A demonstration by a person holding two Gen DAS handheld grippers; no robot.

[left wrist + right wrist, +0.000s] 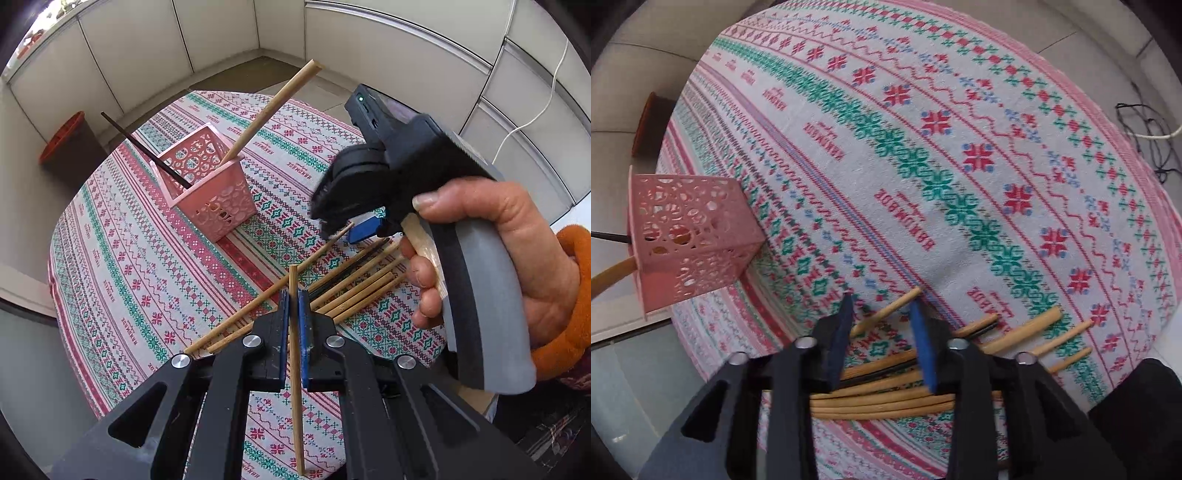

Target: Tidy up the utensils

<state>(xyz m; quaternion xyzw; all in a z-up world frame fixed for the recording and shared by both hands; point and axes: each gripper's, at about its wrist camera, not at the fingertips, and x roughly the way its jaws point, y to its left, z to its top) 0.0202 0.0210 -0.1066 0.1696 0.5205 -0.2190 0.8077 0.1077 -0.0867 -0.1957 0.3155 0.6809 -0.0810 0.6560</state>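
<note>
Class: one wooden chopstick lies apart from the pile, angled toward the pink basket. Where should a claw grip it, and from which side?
Probably at the lone chopstick's free end nearest the pink basket, coming from above with the fingers straddling it across its width. It lies flat on the tablecloth, and that end has bare cloth on both sides, while its other end runs into the pile. The right claw already stands open over it.

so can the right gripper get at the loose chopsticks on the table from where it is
Probably yes. The right gripper points down over the pile of chopsticks, jaws apart with nothing between them, and nothing covers the sticks. The left gripper, shut on one chopstick, sits close by.
</note>
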